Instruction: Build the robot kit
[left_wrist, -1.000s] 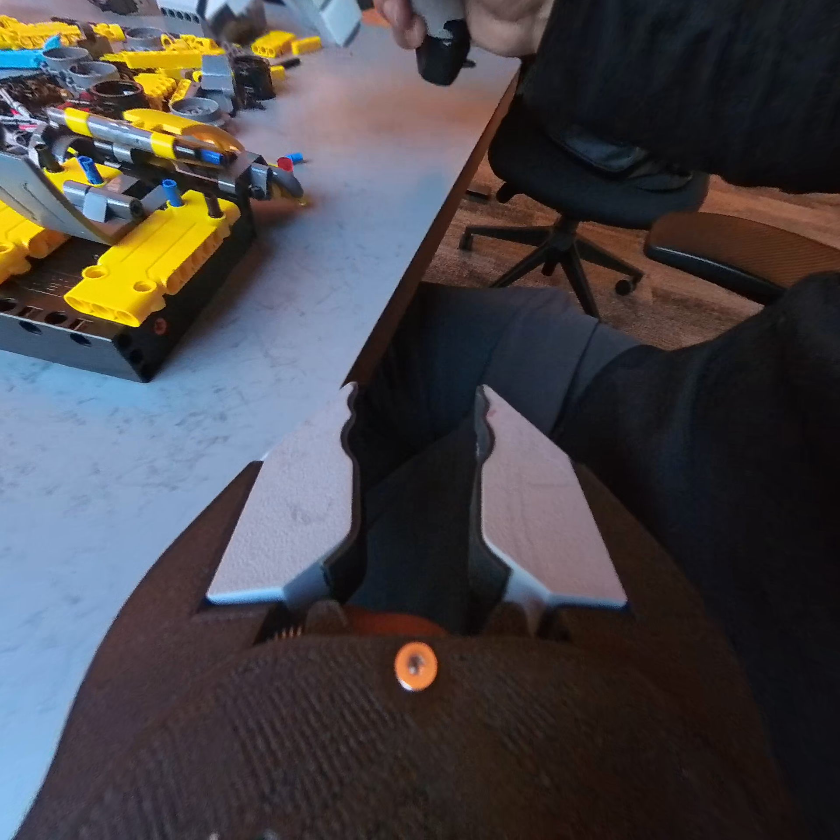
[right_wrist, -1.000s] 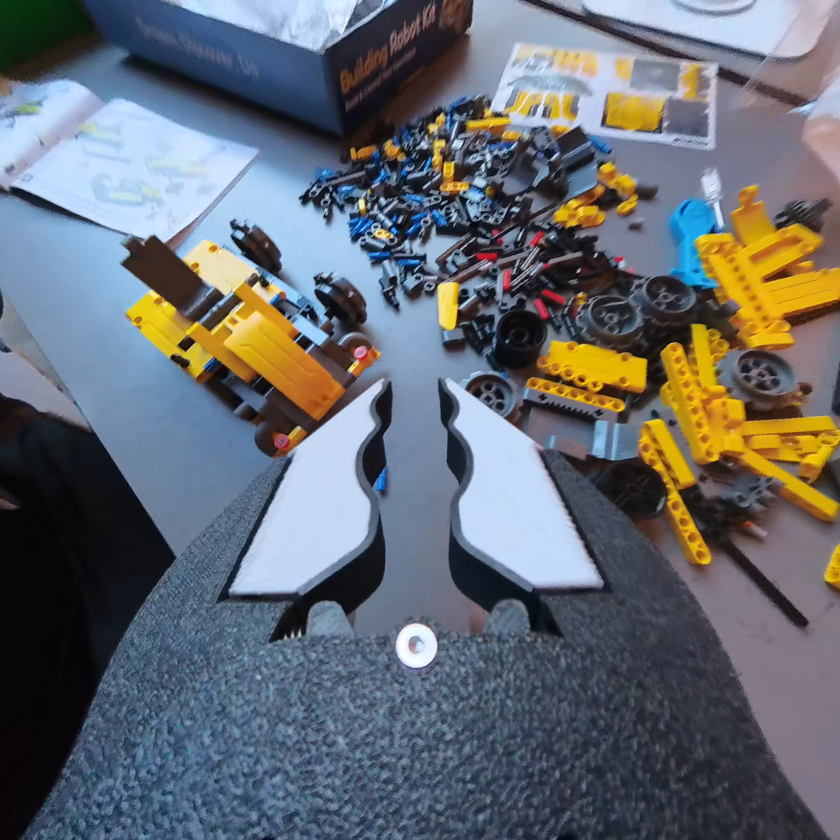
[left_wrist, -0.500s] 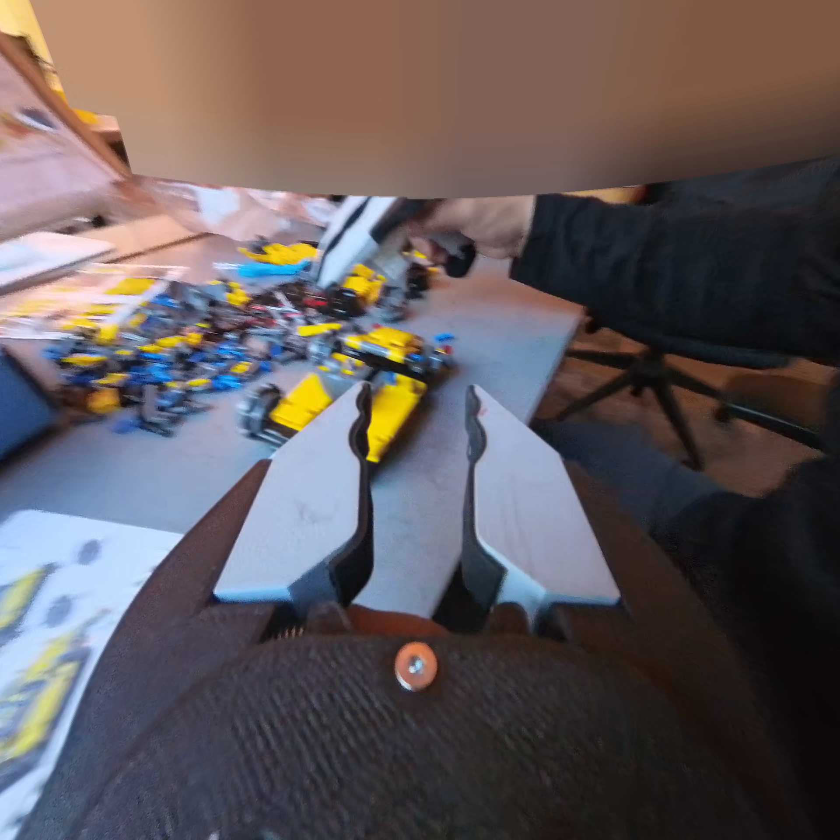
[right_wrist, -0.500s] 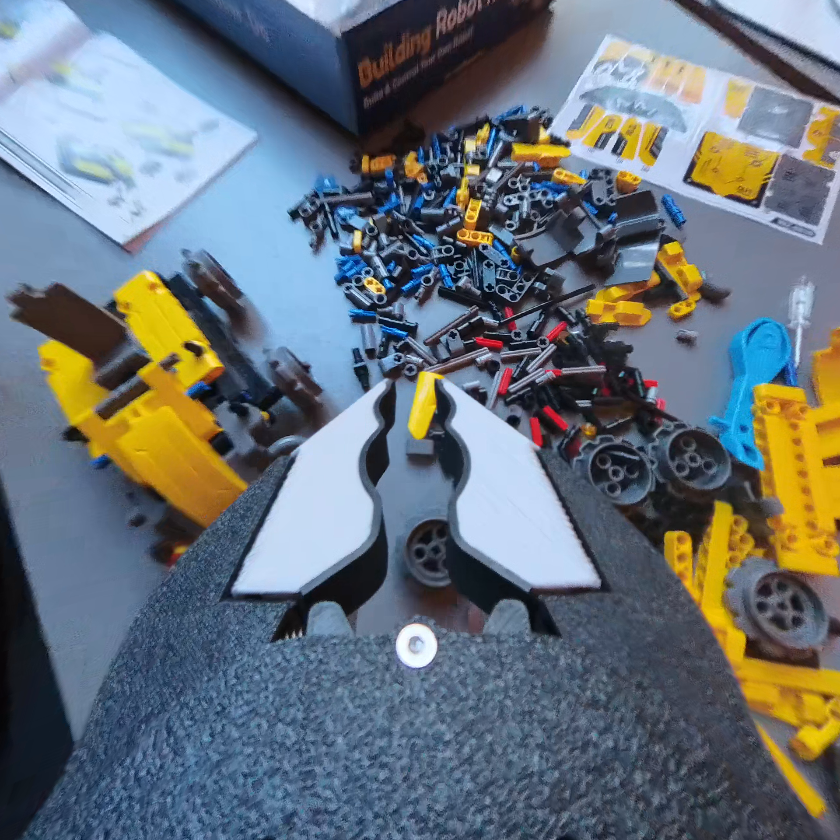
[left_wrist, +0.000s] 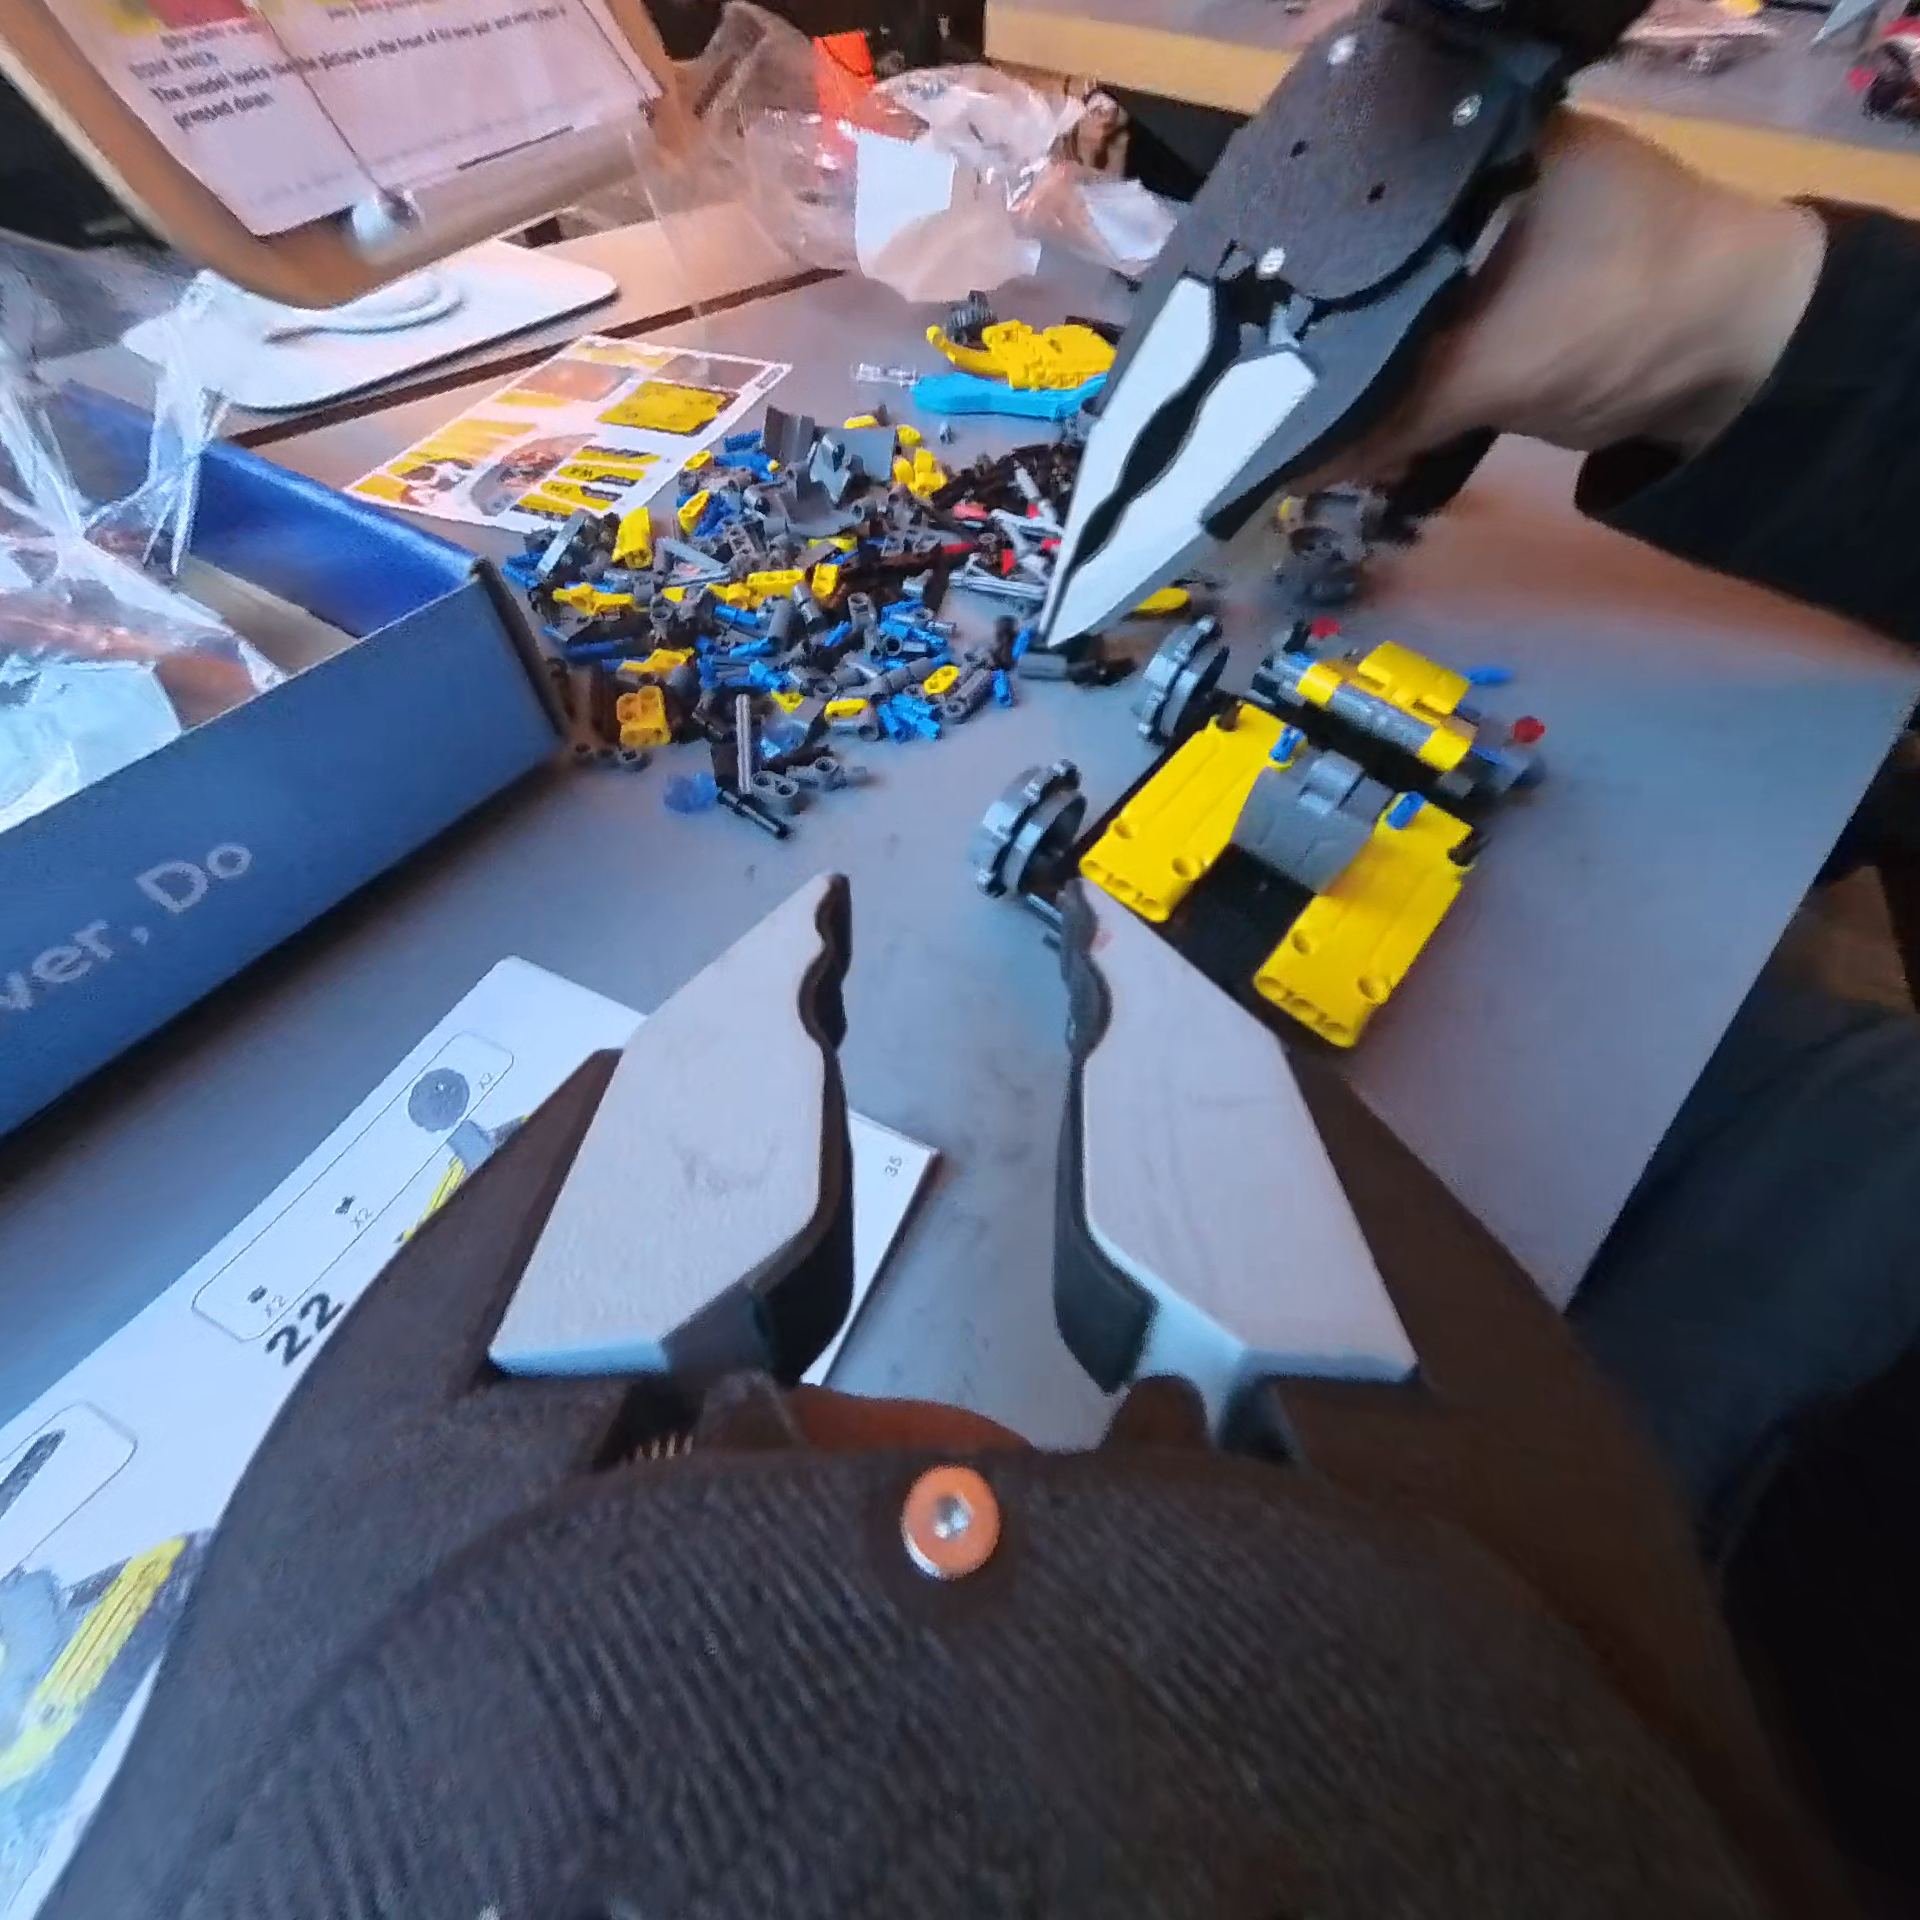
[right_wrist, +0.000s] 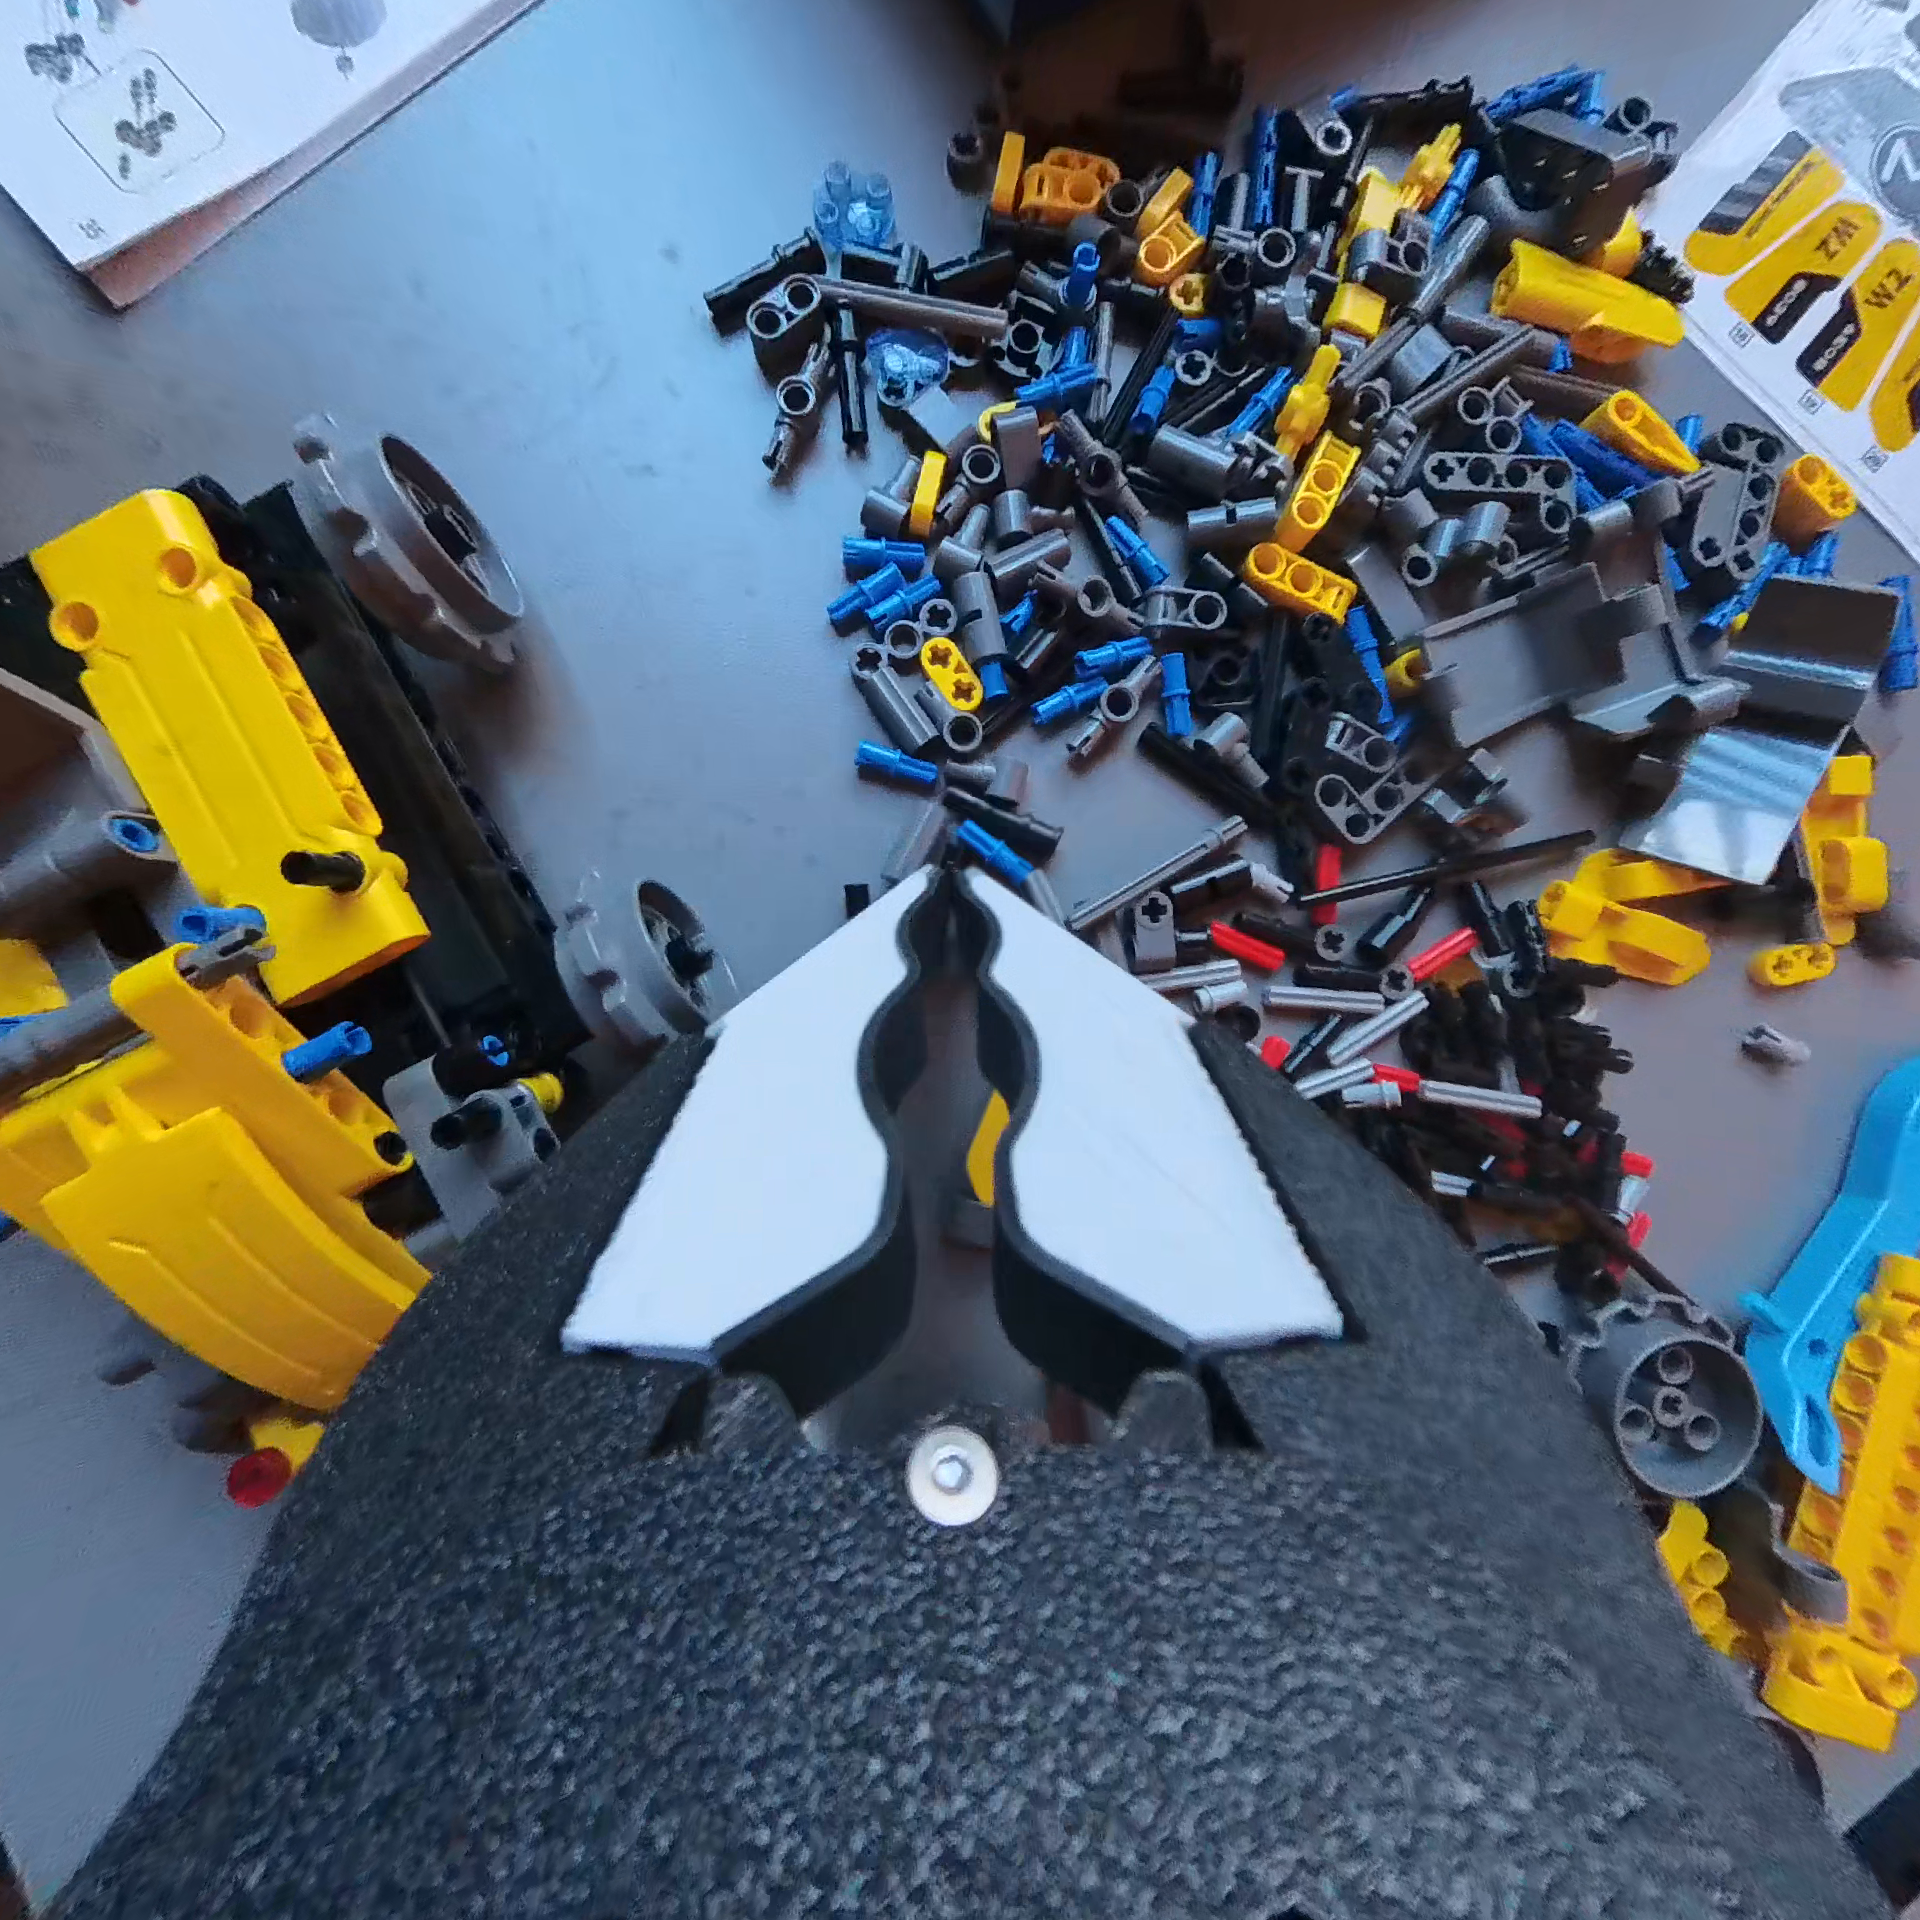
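Surroundings: grey tabletop (left_wrist: 665, 914); heap of small black, grey, blue and yellow plastic building pieces (right_wrist: 1299, 540); half-built yellow and black brick vehicle (left_wrist: 1299, 831) with grey toothed wheels; open blue cardboard box (left_wrist: 260, 748) at far left; white instruction booklet (left_wrist: 343, 1195); printed sticker sheet (left_wrist: 571, 426); crumpled clear plastic bags (left_wrist: 935, 177) at the back.
Obstructions: heap pressed close around right gripper tips; vehicle just beside them on the left.
Right gripper (right_wrist: 948, 883): white fingers (right_wrist: 1122, 1143) nearly together, tips meeting at near edge of heap, beside a blue pin (right_wrist: 992, 840); whether anything is pinched between them cannot be told.
Under right gripper: yellow curved piece (right_wrist: 982, 1143) showing through the gap behind the tips.
Left gripper (left_wrist: 951, 914): jaws apart, empty, above bare tabletop and booklet corner, near vehicle's grey wheel (left_wrist: 1023, 831).
Pose: right gripper angled steeply down, tips at table level; bare hand (left_wrist: 1621, 312) with dark sleeve gripping it.
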